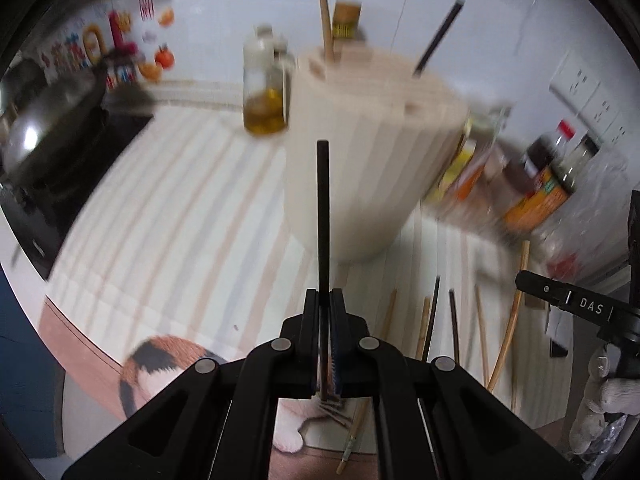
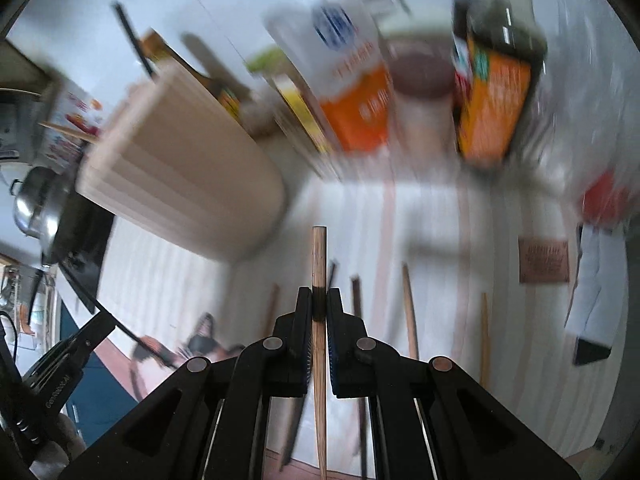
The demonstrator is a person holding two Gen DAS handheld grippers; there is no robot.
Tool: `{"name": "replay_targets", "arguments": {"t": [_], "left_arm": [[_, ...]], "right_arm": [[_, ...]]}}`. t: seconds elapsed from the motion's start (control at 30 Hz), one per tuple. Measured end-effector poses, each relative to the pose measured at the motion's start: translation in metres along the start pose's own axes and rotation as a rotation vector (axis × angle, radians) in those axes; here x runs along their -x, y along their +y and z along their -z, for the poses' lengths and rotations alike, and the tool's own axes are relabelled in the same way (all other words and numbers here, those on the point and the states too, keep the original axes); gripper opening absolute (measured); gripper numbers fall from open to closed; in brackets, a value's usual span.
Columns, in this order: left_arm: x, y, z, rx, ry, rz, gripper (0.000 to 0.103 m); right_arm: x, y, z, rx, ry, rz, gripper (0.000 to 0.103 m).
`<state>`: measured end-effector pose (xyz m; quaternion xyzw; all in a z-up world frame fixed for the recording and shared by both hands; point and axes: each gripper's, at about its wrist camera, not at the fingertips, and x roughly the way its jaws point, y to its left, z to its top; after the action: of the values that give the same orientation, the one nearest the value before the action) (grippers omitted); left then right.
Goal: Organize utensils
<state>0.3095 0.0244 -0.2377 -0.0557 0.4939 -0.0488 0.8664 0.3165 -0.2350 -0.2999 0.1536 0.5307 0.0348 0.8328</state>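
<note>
My left gripper [image 1: 325, 300] is shut on a black chopstick [image 1: 323, 216] that stands up between its fingers, lifted above the striped mat. Ahead of it stands the beige ribbed utensil holder [image 1: 368, 160], with a wooden chopstick [image 1: 325, 20] and a black chopstick [image 1: 438, 36] sticking out of its top holes. My right gripper [image 2: 319, 300] is shut on a wooden chopstick [image 2: 319, 256], also raised; the holder [image 2: 180, 176] lies up and to its left. Several more chopsticks [image 1: 454, 324] [image 2: 410, 312] lie loose on the mat below.
An oil jar [image 1: 266, 88] stands left of the holder, sauce bottles [image 1: 544, 176] and packets [image 2: 352, 80] behind and to the right. A metal pot on a black cooktop [image 1: 48, 136] sits far left. A gloved hand [image 1: 600, 408] holds the right gripper at the edge.
</note>
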Motion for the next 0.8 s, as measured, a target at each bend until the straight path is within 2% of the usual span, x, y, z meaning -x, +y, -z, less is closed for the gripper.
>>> {"name": "replay_targets", "arguments": {"t": [0.3, 0.5, 0.57, 0.63, 0.73, 0.77, 0.8], "left_arm": [[0.058, 0.013, -0.038, 0.028, -0.185, 0.020, 0.001], [0.100, 0.022, -0.062, 0.040, -0.288, 0.044, 0.000], [0.106, 0.024, -0.069, 0.036, -0.287, 0.068, 0.000], [0.103, 0.034, -0.073, 0.077, -0.272, 0.107, 0.000], [0.078, 0.053, -0.075, 0.123, -0.200, 0.104, 0.009], [0.065, 0.060, -0.075, 0.153, -0.168, 0.107, 0.028], [0.047, 0.069, -0.073, 0.189, -0.133, 0.093, 0.052]], "right_arm": [[0.067, 0.046, -0.038, 0.079, -0.175, -0.048, 0.007], [0.101, 0.075, -0.066, 0.115, -0.259, -0.089, 0.007], [0.107, 0.082, -0.073, 0.130, -0.277, -0.099, 0.007], [0.111, 0.091, -0.079, 0.139, -0.271, -0.108, 0.007], [0.098, 0.095, -0.079, 0.138, -0.237, -0.099, 0.007], [0.090, 0.093, -0.077, 0.130, -0.223, -0.089, 0.007], [0.079, 0.089, -0.074, 0.116, -0.204, -0.076, 0.007]]}}
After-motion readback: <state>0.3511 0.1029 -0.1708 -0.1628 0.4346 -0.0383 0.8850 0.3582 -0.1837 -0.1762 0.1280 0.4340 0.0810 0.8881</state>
